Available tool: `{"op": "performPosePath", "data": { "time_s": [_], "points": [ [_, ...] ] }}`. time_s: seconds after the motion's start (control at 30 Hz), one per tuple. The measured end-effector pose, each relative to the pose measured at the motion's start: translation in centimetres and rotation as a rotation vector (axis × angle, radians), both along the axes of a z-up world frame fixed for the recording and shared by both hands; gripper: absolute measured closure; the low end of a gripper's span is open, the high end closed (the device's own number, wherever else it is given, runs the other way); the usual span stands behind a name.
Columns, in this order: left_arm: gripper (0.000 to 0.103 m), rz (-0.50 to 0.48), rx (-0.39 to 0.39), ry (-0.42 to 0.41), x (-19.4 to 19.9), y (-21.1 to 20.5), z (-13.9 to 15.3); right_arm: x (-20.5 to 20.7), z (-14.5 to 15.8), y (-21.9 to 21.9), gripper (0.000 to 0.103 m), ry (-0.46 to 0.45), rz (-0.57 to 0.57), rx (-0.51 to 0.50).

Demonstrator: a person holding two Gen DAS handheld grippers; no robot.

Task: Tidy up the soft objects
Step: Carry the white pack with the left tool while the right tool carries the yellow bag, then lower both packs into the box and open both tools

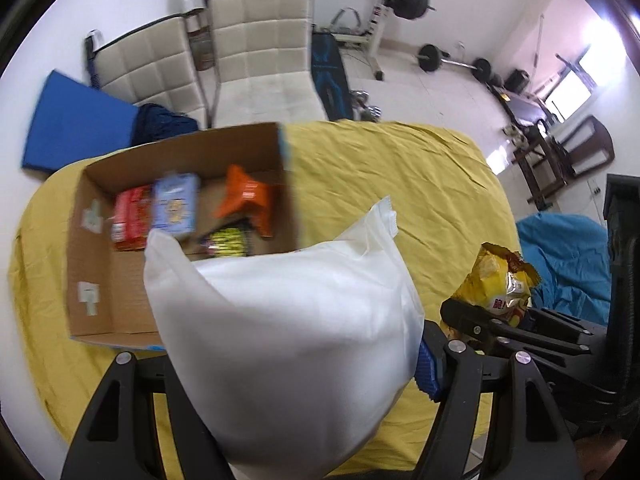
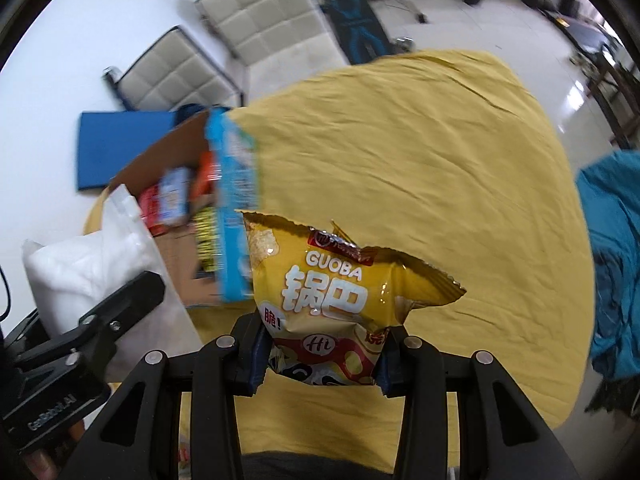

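Note:
My left gripper (image 1: 296,376) is shut on a puffy white bag (image 1: 288,328) and holds it above the yellow-covered table (image 1: 400,184), just in front of an open cardboard box (image 1: 96,280). The box holds a red packet (image 1: 130,216), a blue packet (image 1: 176,204), an orange packet (image 1: 246,196) and a yellow-black packet (image 1: 228,242). My right gripper (image 2: 320,364) is shut on a yellow GUOBA snack bag (image 2: 332,292), held above the table (image 2: 440,160) to the right of the box (image 2: 236,200). The white bag (image 2: 80,256) also shows in the right wrist view.
Two cream padded chairs (image 1: 260,52) stand behind the table. A blue mat (image 1: 72,128) lies on the floor at left. A teal cloth (image 1: 568,264) lies at right. Barbells and a weight bench (image 1: 400,0) stand at the back.

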State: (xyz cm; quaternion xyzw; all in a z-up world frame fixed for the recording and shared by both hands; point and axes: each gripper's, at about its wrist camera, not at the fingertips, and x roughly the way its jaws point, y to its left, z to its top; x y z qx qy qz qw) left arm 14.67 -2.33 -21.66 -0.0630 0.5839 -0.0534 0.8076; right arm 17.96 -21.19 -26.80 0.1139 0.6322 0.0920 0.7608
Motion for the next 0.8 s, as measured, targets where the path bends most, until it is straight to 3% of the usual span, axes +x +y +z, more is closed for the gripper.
{"op": "performPosePath", "data": {
  "time_s": [0.17, 0.33, 0.57, 0.8],
  "points": [
    [0.035, 0.096, -0.022, 0.017, 0.3, 7.2, -0.7, 1.0, 0.6, 7.0, 0.06, 0.006, 0.093, 0.044],
    [0.035, 0.154, -0.036, 0.073, 1.0, 14.0, -2.7, 2.3, -0.9, 14.1, 0.06, 0.034, 0.195, 0.056],
    [0.034, 0.2, -0.065, 0.194, 3.3, 21.1, -8.3, 4.7, -6.1, 22.8, 0.06, 0.097, 0.311, 0.011],
    [0.034, 0.212, -0.147, 0.315, 6.3, 24.7, -14.9, 6.4, -11.7, 27.4, 0.06, 0.169, 0.362, -0.023]
  ]
}}
